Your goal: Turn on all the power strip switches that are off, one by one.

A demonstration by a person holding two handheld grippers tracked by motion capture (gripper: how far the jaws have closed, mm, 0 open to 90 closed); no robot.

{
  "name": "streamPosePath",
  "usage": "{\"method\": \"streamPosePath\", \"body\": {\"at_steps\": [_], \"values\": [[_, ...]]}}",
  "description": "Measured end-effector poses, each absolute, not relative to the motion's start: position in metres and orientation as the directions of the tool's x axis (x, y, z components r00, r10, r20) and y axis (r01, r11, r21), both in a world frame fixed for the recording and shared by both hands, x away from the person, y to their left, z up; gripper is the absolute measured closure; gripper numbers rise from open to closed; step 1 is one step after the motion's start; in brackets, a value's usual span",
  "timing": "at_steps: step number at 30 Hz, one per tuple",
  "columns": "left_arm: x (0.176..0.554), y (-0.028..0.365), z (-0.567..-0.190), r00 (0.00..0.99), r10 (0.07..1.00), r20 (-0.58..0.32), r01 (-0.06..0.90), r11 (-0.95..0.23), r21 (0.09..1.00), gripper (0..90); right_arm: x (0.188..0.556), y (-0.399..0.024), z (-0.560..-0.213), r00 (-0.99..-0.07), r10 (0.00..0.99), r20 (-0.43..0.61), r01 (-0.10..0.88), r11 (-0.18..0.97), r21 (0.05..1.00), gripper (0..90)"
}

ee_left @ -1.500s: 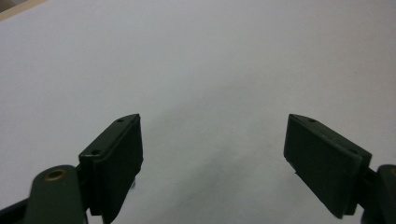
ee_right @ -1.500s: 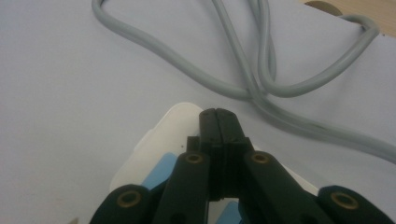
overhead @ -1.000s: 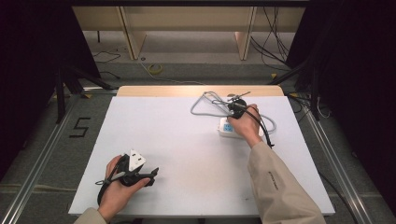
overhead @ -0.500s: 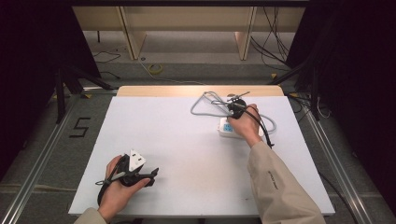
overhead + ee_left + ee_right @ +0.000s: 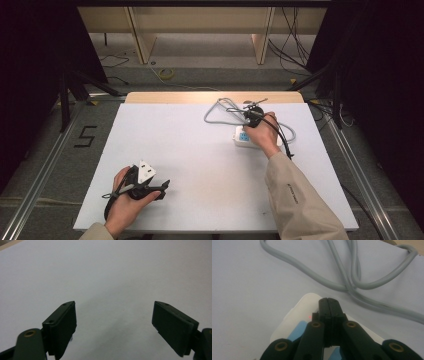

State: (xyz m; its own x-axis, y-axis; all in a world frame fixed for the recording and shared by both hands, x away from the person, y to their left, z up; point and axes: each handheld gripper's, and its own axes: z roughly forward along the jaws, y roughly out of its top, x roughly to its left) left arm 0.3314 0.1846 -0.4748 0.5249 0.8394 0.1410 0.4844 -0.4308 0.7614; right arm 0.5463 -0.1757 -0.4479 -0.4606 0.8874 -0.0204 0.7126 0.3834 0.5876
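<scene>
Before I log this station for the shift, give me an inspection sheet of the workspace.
Surface: white table, bare apart from the items below.
Job's things: white and blue power strip at the far right; a small red light shows on it.
Clutter: nothing seen.
Grippers: left gripper open above bare table; right gripper shut, jaws over the power strip.
Cables: grey cable looped beyond the strip.
Surroundings: floor marking "5"; wooden shelving.
</scene>
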Motion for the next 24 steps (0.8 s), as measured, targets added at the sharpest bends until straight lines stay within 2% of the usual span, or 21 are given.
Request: {"method": "streamPosePath", "body": {"at_steps": [7, 11, 24], "values": [[0.331, 0.184, -0.475, 0.524, 0.840, 0.141, 0.486, -0.431, 0.761, 19.7, 0.544, -0.176, -0.446, -0.467, 0.883, -0.049, 0.701, 0.404, 0.588, 90.0], [0.331, 0.184, -0.475, 0.524, 0.840, 0.142, 0.485, -0.431, 0.760, 19.8, 0.541, -0.177, -0.442, -0.469, 0.882, -0.043, 0.682, 0.393, 0.617, 90.0], [0.331, 0.184, -0.475, 0.524, 0.839, 0.145, 0.486, -0.434, 0.758, 19.9, 0.531, -0.185, -0.434, -0.477, 0.879, -0.014, 0.680, 0.380, 0.627, 89.5]]}}
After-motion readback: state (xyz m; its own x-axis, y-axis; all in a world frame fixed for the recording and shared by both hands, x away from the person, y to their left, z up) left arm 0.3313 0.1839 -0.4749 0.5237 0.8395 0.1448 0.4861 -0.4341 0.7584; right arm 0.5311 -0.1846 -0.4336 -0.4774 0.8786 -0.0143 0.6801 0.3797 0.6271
